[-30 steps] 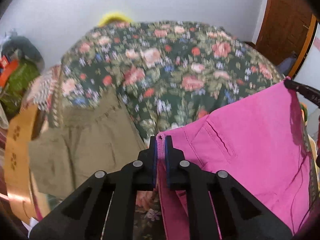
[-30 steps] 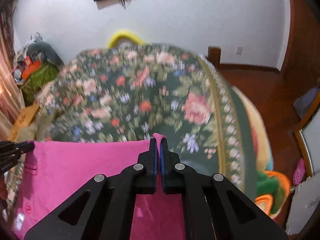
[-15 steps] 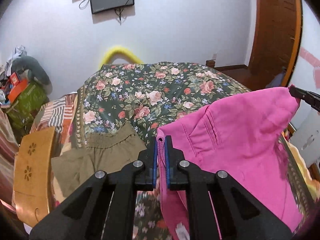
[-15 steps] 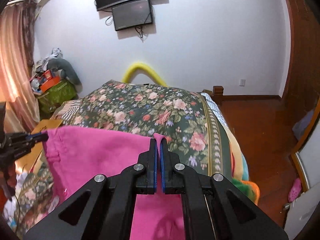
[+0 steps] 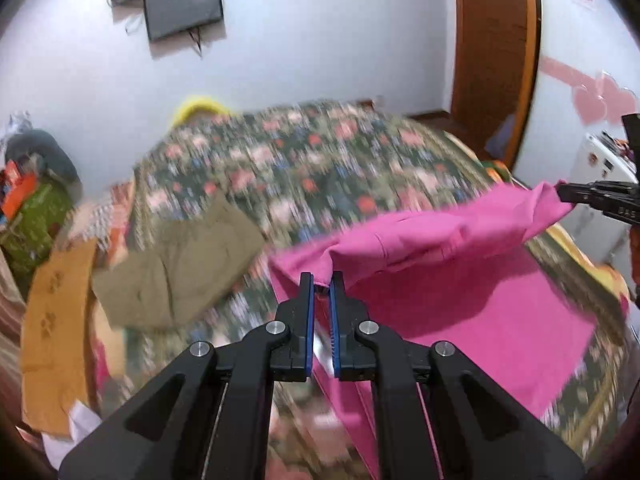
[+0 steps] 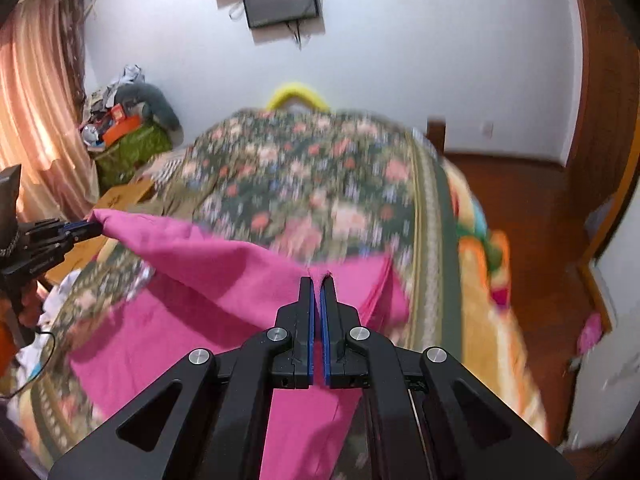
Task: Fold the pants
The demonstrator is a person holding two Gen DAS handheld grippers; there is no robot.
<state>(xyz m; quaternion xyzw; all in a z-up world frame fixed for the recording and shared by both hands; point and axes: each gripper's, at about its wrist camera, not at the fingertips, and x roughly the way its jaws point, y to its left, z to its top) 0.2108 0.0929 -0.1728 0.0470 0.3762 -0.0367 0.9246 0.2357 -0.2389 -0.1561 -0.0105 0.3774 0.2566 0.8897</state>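
Bright pink pants hang stretched between my two grippers above the floral bed, with their lower part lying on the cover. My left gripper is shut on one corner of the waist edge. My right gripper is shut on the other corner. Each gripper shows in the other's view: the right one at the far right, the left one at the far left. The top edge sags a little between them.
Folded olive-green pants lie on the left of the floral bedspread. A wooden chair back stands left of the bed. Clutter is piled by the curtain. A screen hangs on the far wall; wooden floor lies right of the bed.
Both grippers have swung the pink pants forward and down over the bed. The cloth went from hanging as a raised sheet to partly spread on the cover. Both grips stayed shut.
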